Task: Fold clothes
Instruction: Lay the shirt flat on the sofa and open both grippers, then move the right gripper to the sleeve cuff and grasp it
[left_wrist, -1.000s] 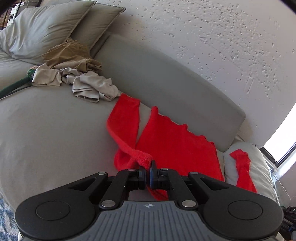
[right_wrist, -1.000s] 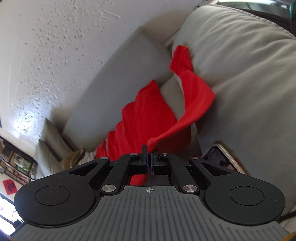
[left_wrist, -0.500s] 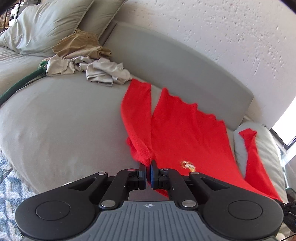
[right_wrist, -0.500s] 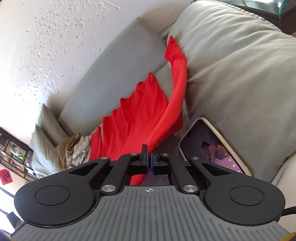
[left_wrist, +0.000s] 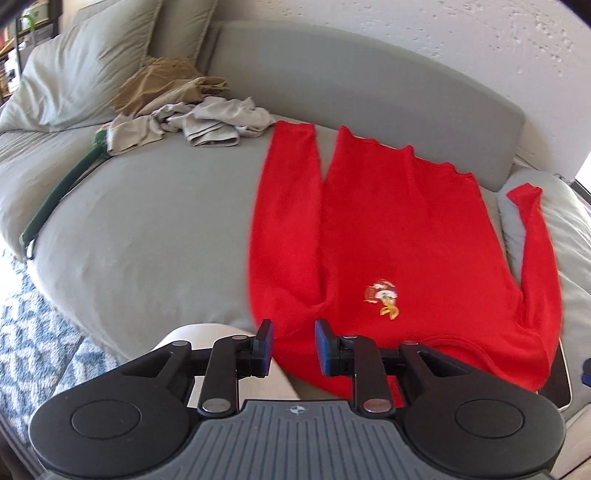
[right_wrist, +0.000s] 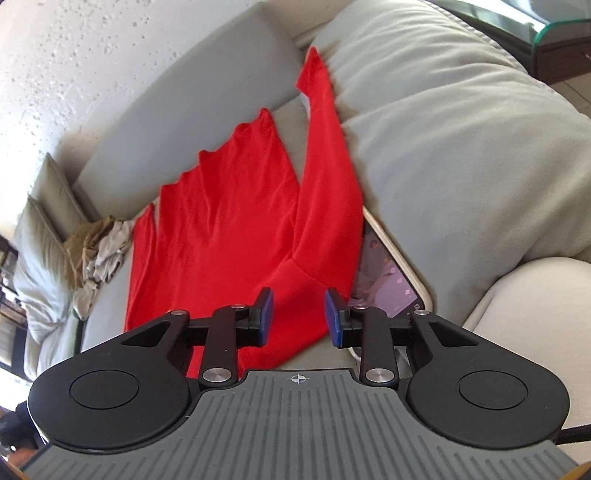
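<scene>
We list one red long-sleeved shirt (left_wrist: 399, 236), spread flat on the grey sofa seat (left_wrist: 147, 221), one sleeve lying up onto a cushion (right_wrist: 461, 147). Our left gripper (left_wrist: 291, 347) and right gripper (right_wrist: 298, 318) have both just been opening; their jaws stand apart above the shirt's near edge, grasping nothing. A phone (right_wrist: 388, 273) lies partly under the shirt. Crumpled beige clothes (left_wrist: 207, 122) sit well apart.

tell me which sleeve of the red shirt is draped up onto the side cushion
The sleeve on the right in the left wrist view: it climbs the pale side cushion, while the other sleeve lies flat on the seat near the beige clothes pile.
</scene>
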